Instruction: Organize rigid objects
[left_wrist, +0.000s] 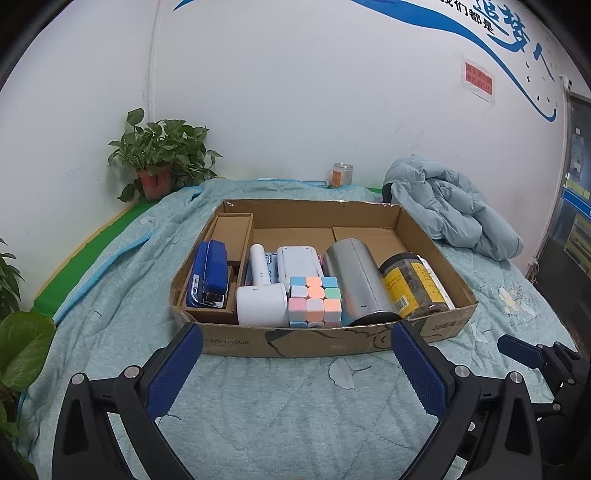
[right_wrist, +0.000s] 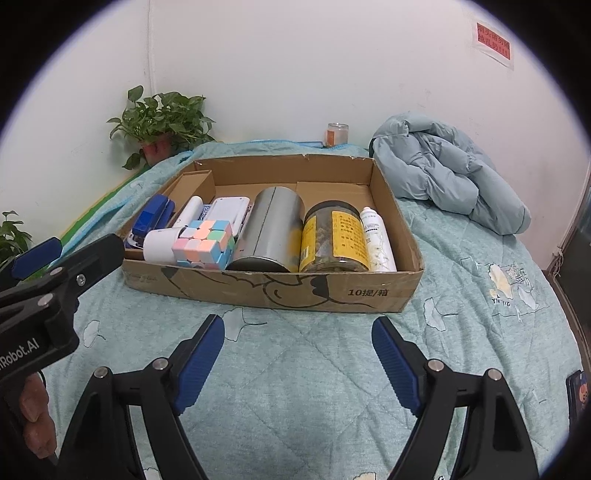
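Several rigid objects packed in a shallow cardboard box (left_wrist: 325, 341), resting on a pale green quilt (left_wrist: 280, 413). Left to right inside: blue stapler (left_wrist: 209, 274) in a small inner carton, white cylinder (left_wrist: 261, 304) lying on its side, pastel puzzle cube (left_wrist: 314, 301), steel tin (left_wrist: 360, 282) on its side, dark-lidded jar with yellow label (left_wrist: 412, 291), and, clear from the right wrist view, white spray bottle (right_wrist: 376, 236) against the right wall. Behind the front row, a white tube and a white flat case, partly hidden.

Left gripper (left_wrist: 295, 365) spread wide, nothing between the blue pads, hovering just short of the box's front wall, roughly in line with cube and tin. Right gripper (right_wrist: 297, 354) also gaping and empty, a little farther back from the front wall, facing tin and jar. Box contents ahead of and above both sets of fingertips in the views; no contact anywhere.

Likely trouble: tin and jar lie on their sides, touching, so probably prone to roll or slip from a pinch across the curve. Tight packing leaves little room for a finger beside the cube, so a push could shove neighbours or drag the light box across the soft quilt. Fingertips catching the front wall on the way in also plausible. Grippers near each other; a clash seems possible if both reach for the middle.

Beyond: potted plant (left_wrist: 159, 162), small candle jar (left_wrist: 341, 174), crumpled blue jacket (left_wrist: 450, 206), white wall.
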